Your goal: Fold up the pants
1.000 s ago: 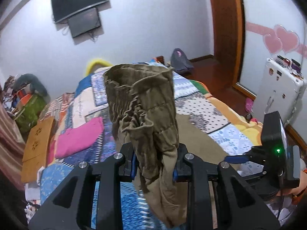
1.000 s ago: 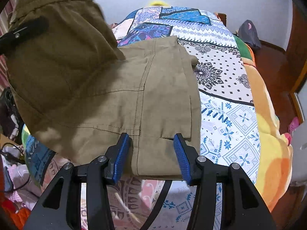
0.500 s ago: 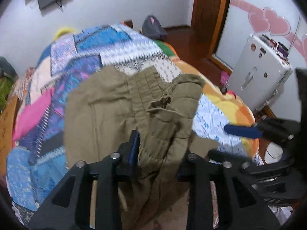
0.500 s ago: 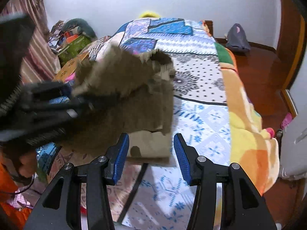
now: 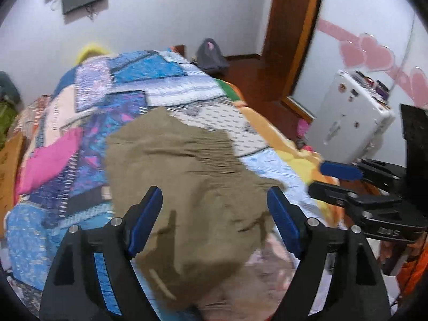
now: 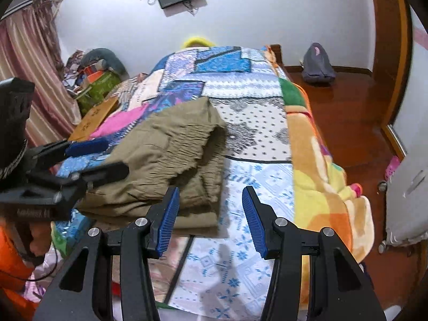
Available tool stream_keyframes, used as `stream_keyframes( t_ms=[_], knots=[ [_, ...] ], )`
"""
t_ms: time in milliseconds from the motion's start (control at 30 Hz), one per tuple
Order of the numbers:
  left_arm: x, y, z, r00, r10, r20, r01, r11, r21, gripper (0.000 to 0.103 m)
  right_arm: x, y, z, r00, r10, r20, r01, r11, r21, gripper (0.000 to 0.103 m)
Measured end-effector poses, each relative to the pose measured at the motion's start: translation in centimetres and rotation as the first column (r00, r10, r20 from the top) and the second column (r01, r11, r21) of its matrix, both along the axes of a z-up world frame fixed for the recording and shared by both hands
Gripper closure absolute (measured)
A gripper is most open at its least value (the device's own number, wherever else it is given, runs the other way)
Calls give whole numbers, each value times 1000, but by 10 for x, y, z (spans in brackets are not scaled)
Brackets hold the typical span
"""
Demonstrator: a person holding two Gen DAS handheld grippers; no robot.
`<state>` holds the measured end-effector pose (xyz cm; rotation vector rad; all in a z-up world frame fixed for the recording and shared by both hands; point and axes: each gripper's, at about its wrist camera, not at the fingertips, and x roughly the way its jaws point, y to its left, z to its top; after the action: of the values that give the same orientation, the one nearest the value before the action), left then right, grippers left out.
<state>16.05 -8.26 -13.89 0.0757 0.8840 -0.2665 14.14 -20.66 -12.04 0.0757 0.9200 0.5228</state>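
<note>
The olive-brown pants [image 5: 192, 187] lie folded in a pile on the patchwork bedspread [image 5: 149, 85], elastic waistband on top. My left gripper [image 5: 215, 222] is open and empty just above the pile's near part. In the right wrist view the pants [image 6: 171, 157] lie left of centre. My right gripper [image 6: 210, 219] is open and empty, over the pile's near right corner. The left gripper [image 6: 88, 160] shows there at the left, jaws apart over the pants. The right gripper [image 5: 337, 179] shows at the right of the left wrist view.
The bedspread [image 6: 256, 176] covers a bed with an orange-yellow blanket edge [image 6: 315, 160] on the right. A white suitcase [image 5: 347, 123] stands on the wooden floor beside it. A grey bag [image 6: 318, 64] is by the far wall. Clutter and a curtain [image 6: 32, 61] are at the left.
My left gripper let go of the pants waistband and opened; the raised part dropped onto the pile. The right gripper stayed open and drew back slightly.
</note>
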Motion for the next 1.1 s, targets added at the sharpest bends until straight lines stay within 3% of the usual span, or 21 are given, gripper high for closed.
stream_keyframes(
  t_ms=[133, 267, 433, 733, 900, 1100],
  knots=[
    [6, 34, -14, 996, 80, -25, -78, 995, 67, 22, -1, 21, -11, 999, 48, -21, -48, 999, 11, 57],
    [9, 63, -47, 986, 142, -85, -130, 982, 134, 22, -1, 40, -31, 995, 67, -74, -65, 998, 17, 56],
    [-3, 84, -69, 981, 145, -129, -139, 988, 61, 20, 7, 54, -61, 986, 85, -140, -86, 996, 0, 56],
    [-17, 95, -74, 972, 198, -123, -192, 979, 63, 20, 35, 68, -70, 977, 140, -161, -138, 990, 25, 54],
    [-21, 96, -72, 962, 255, -94, -246, 964, 99, 20, 52, 83, -70, 971, 188, -146, -189, 982, 7, 53],
    [-11, 103, -72, 947, 298, -124, -288, 953, 89, 21, 74, 105, -71, 962, 245, -124, -251, 967, -33, 53]
  ],
)
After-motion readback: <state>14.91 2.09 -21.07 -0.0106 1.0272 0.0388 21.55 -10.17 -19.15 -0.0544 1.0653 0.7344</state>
